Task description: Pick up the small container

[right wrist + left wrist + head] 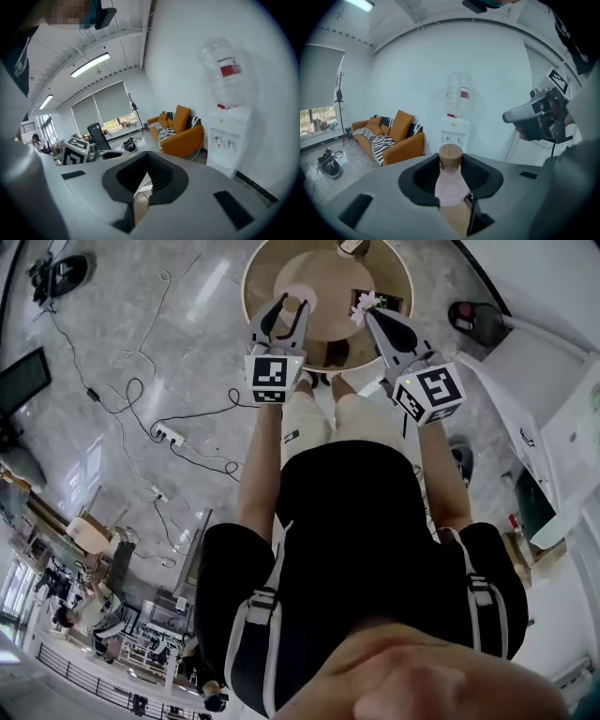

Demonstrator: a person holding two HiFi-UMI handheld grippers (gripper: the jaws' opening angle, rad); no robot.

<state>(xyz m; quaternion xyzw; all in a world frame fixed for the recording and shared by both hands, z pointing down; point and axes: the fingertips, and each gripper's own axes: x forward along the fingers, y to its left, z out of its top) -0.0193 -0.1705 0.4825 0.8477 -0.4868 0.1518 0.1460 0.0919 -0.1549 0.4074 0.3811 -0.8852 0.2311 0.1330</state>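
Note:
The small container (451, 183) is a pale pink bottle with a round wooden lid (451, 157). It stands upright between the jaws of my left gripper (451, 190), which is shut on its body and holds it in the air. In the head view the left gripper (292, 304) reaches over the near edge of a round wooden table (272, 268), and the container (302, 298) shows as a pinkish patch at its tips. My right gripper (373, 313) hovers beside it to the right, jaws together. The right gripper (140, 197) view shows only a thin slit with nothing gripped.
A small flower (364, 303) and a dark flat item (382, 302) lie on the table near the right gripper. Cables and a power strip (169, 435) trail over the marble floor at left. A water dispenser (457, 126) and an orange sofa (391, 140) stand by the wall.

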